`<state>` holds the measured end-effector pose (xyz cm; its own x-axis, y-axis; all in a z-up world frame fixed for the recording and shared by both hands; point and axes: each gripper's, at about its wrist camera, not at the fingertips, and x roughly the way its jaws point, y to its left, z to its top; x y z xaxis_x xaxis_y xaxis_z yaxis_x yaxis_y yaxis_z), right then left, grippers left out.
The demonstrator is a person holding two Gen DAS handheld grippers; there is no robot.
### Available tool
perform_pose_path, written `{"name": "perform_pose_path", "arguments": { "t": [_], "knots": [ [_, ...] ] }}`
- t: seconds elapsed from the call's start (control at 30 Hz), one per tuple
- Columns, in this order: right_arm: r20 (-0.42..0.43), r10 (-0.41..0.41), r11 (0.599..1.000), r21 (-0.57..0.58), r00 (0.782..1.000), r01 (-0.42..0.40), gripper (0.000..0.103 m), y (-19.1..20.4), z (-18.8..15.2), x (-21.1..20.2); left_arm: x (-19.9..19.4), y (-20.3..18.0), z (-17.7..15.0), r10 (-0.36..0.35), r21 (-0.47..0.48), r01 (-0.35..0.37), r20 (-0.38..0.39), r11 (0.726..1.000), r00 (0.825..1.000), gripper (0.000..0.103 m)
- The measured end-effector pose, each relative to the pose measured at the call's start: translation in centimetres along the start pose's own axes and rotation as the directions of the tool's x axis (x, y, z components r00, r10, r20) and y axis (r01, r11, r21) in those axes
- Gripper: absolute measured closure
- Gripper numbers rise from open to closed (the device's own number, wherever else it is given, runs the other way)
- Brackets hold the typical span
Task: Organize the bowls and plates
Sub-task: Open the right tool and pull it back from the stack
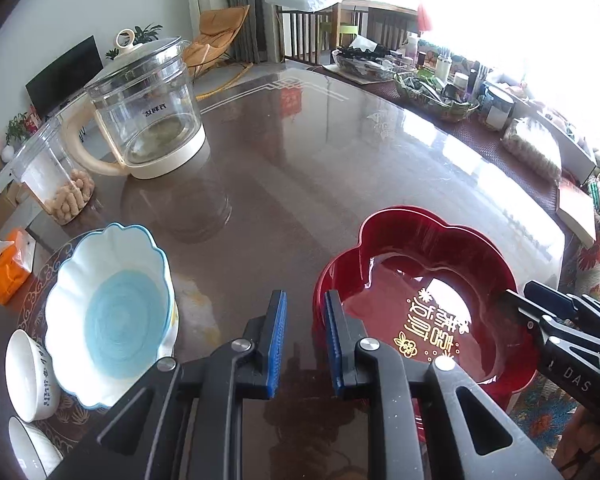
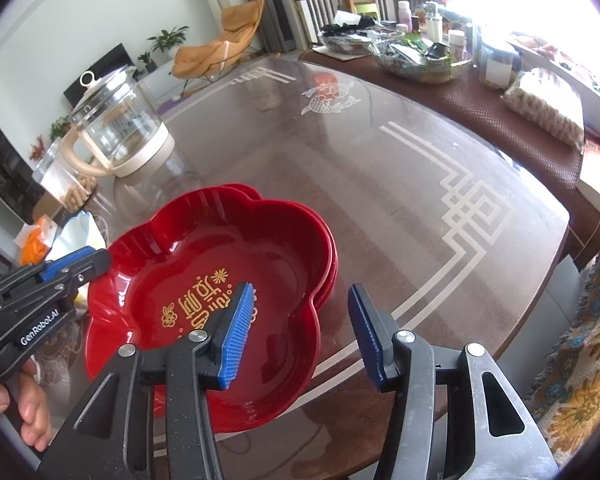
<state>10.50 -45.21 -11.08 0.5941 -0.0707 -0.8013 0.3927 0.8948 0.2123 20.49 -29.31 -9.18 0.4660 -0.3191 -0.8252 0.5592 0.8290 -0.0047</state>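
"Where's the red plate [image 2: 220,280]?"

"On the table [image 2: 400,208], near its edge. Both grippers, left [image 1: 306,344] and right [image 2: 300,332], hang open, holding nothing."

"Advice?"

"I'd straddle the rim squarely, then close; that glossy scalloped edge looks slippery."

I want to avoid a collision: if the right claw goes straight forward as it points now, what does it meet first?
Probably the red flower-shaped dish: the right claw is open and one finger already hangs over the dish's inside. Depth is unclear; past the rim lies bare table.
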Motion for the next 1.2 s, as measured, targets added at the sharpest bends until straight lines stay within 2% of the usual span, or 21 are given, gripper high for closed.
{"name": "perform_pose_path", "arguments": {
  "t": [0.13, 0.2, 0.3, 0.37, 0.47, 0.6, 0.73, 0.83, 0.9, 0.97, 1.03, 1.07, 1.1, 1.13, 1.17, 1.2],
  "knots": [
    [0.048, -0.062, 0.998, -0.024, 0.997, 0.063, 0.049, 0.5, -0.4, -1.2, -1.7, 0.7, -0.7, 0.041, 0.005, -0.041, 0.027, 0.999, 0.999, 0.084],
    [0.064, -0.081, 0.997, 0.001, 0.995, 0.081, 0.049, 0.4, -0.5, -1.9, -2.6, 1.4, -1.4, 0.024, -0.013, -0.023, 0.027, 1.0, 0.999, 0.084],
    [0.05, -0.028, 0.999, 0.029, 0.998, 0.027, 0.049, 0.4, -1.0, -2.9, -3.3, 2.1, -2.6, -0.018, -0.037, 0.018, 0.015, 0.999, 1.0, 0.084],
    [0.05, -0.005, 1.0, -0.017, 0.999, 0.006, 0.047, 1.4, -1.6, -3.3, -3.4, 2.1, -3.1, -0.021, -0.041, 0.021, 0.012, 0.999, 1.0, 0.084],
    [0.053, -0.057, 0.993, -0.104, 0.997, 0.062, 0.045, 3.1, -2.5, -2.8, -2.7, 1.6, -3.7, -0.021, -0.033, 0.021, -0.013, 0.999, 1.0, 0.084],
    [0.025, -0.026, 0.998, -0.056, 0.999, 0.028, 0.045, 2.6, -3.1, -2.5, -3.4, 2.1, -5.4, -0.054, -0.064, 0.053, -0.014, 0.997, 0.998, 0.084],
    [0.143, -0.023, 0.996, -0.083, 0.989, 0.035, 0.045, 3.8, -4.0, -6.3, -5.0, 3.6, -9.3, -0.097, -0.144, 0.097, 0.004, 0.985, 0.995, 0.084],
    [0.211, 0.025, 0.994, -0.105, 0.977, -0.002, 0.034, 5.9, -5.7, -9.2, -5.3, 4.5, -13.1, -0.189, -0.187, 0.176, -0.054, 0.966, 0.981, 0.084],
    [0.235, 0.059, 0.992, -0.119, 0.97, -0.032, 0.033, 7.7, -7.2, -10.3, -5.4, 5.1, -15.4, -0.229, -0.21, 0.204, -0.105, 0.956, 0.968, 0.084],
    [0.238, 0.095, 0.989, -0.136, 0.967, -0.064, 0.033, 9.6, -8.7, -10.6, -6.1, 5.8, -17.4, -0.213, -0.216, 0.183, -0.126, 0.959, 0.969, 0.084],
    [0.24, 0.126, 0.984, -0.155, 0.963, -0.09, 0.033, 11.6, -10.4, -10.3, -7.4, 6.7, -19.0, -0.15, -0.206, 0.126, -0.107, 0.97, 0.983, 0.083],
    [0.233, 0.137, 0.98, -0.172, 0.963, -0.098, 0.033, 12.5, -11.1, -9.9, -8.2, 7.2, -19.6, -0.121, -0.21, 0.099, -0.091, 0.973, 0.988, 0.076],
    [0.22, 0.144, 0.976, -0.19, 0.965, -0.102, 0.033, 13.4, -11.8, -9.5, -8.8, 8.1, -20.2, -0.099, -0.227, 0.08, -0.074, 0.97, 0.992, 0.056],
    [0.204, 0.152, 0.972, -0.206, 0.967, -0.109, 0.033, 14.3, -12.4, -9.0, -9.6, 8.9, -20.7, -0.08, -0.254, 0.063, -0.054, 0.965, 0.995, 0.043],
    [0.187, 0.161, 0.968, -0.219, 0.969, -0.119, 0.033, 15.1, -12.9, -8.5, -10.4, 10.0, -21.2, -0.051, -0.286, 0.042, -0.026, 0.957, 0.998, 0.022],
    [0.174, 0.168, 0.965, -0.229, 0.97, -0.127, 0.033, 15.7, -13.4, -8.2, -11.2, 10.9, -21.7, -0.009, -0.317, 0.01, 0.004, 0.948, 1.0, 0.018]
  ]
}}
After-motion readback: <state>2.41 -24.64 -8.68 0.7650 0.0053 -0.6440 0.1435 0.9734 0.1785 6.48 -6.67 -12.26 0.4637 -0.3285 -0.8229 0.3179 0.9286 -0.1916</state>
